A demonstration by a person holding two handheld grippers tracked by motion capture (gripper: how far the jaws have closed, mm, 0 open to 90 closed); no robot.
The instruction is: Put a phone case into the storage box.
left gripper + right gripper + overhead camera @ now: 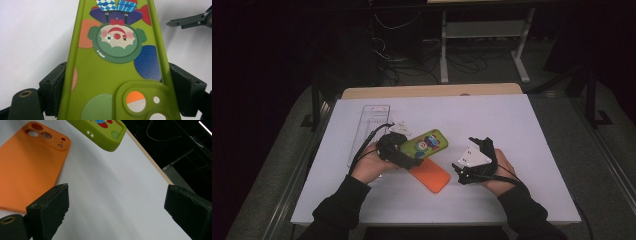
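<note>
A green phone case (426, 143) printed with a clown face is clamped at its camera end between the jaws of my left gripper (408, 151), held slightly off the white table. In the left gripper view the green case (117, 67) runs away from the camera between both black jaws. An orange phone case (430, 175) lies flat on the table just below it. My right gripper (462, 159) hovers to the right of both cases, jaws wide apart and empty. The right gripper view has the orange case (27, 167) at left and the green case's end (105, 132) at the top.
A clear plastic tray (371, 125) lies on the white table top (512, 125) behind my left hand. A wooden edge (432, 91) borders the far side. Beyond it are desk legs and cables on a dark floor.
</note>
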